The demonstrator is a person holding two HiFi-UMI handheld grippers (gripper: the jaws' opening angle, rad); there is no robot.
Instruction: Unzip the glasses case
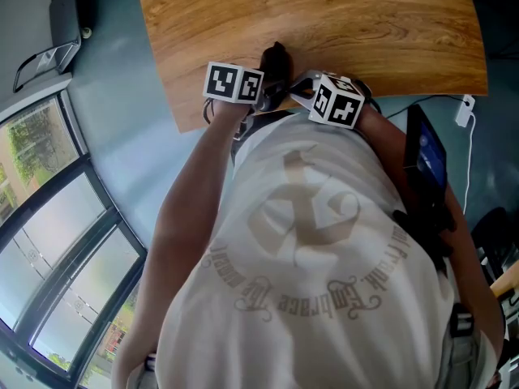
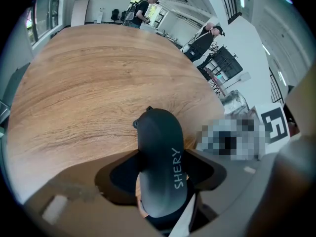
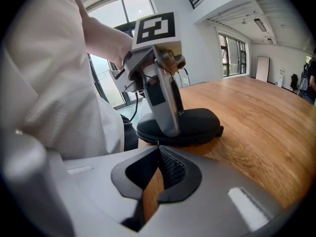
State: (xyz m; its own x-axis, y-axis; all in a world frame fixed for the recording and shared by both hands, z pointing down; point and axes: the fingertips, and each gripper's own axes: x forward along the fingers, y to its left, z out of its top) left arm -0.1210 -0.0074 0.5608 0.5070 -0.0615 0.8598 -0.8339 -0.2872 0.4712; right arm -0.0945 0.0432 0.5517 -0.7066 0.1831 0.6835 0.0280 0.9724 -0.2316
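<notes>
A black zipped glasses case lies at the near edge of the wooden table. My left gripper is shut on it, one pad pressing each long side. In the right gripper view the case sits just ahead, and the left gripper's grey finger comes down over it. My right gripper is shut, its tips meeting at the case's near rim on a thin dark zipper pull. In the head view both grippers meet at the case, close to the person's body.
The table's near edge runs right under the grippers. Its far side stretches away bare. A dark tablet and a white cable lie off the table to the right. Two people stand far beyond the table.
</notes>
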